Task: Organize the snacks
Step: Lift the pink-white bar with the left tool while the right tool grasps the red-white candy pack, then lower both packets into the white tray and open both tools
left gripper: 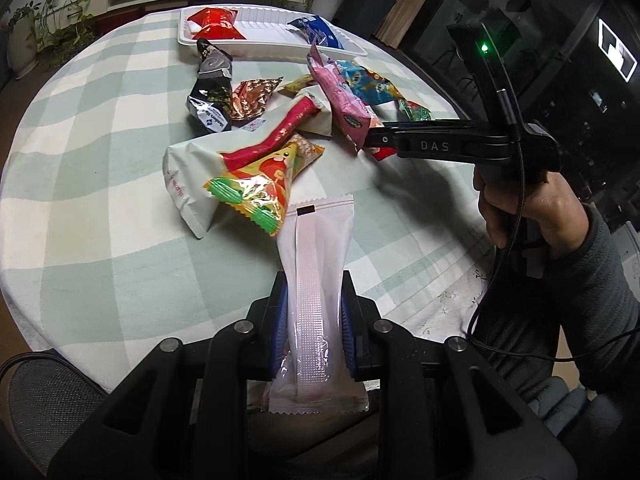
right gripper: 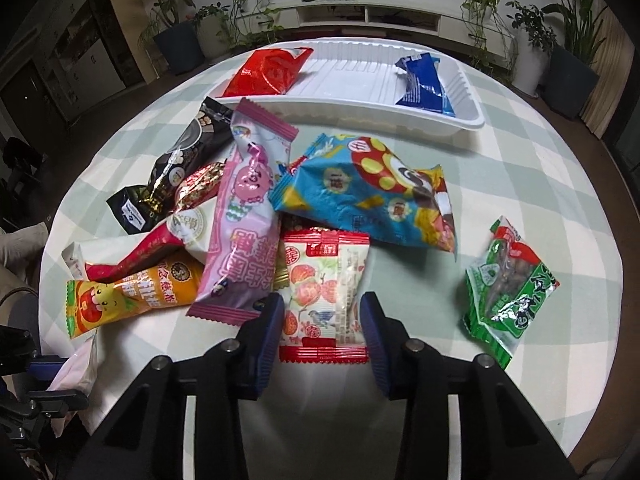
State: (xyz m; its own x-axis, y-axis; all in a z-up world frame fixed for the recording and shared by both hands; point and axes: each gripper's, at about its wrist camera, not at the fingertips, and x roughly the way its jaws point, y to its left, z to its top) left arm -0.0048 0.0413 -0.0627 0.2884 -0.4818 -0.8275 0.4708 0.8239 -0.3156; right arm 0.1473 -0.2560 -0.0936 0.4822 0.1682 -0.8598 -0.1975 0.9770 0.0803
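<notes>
While our left tongs squeeze tight on a long white snack pack, our right tongs are the ones with work to do. The white pack stands up between the left tongs' blue pads and leans out ahead of them, toward the pile.

Now we look to the right tongs. A little strawberry pack lies flat on the worktop, right between the two blue pads. Its long way runs straight ahead from the tongs, so the pads face its two long sides. The jaws are about half open. The left pad looks to be just at the pack's edge, and we see a small gap at the right pad, so we think it is not pinched yet. The right hand is much nearer to it than the left.

The pack is white with red zigzag ends and red berries on it. It looks thin and crinkly.

Far ahead of the tongs sits the white tray, with a red pack and a blue pack in it. To the right of the tongs lies a green pack, all alone.
</notes>
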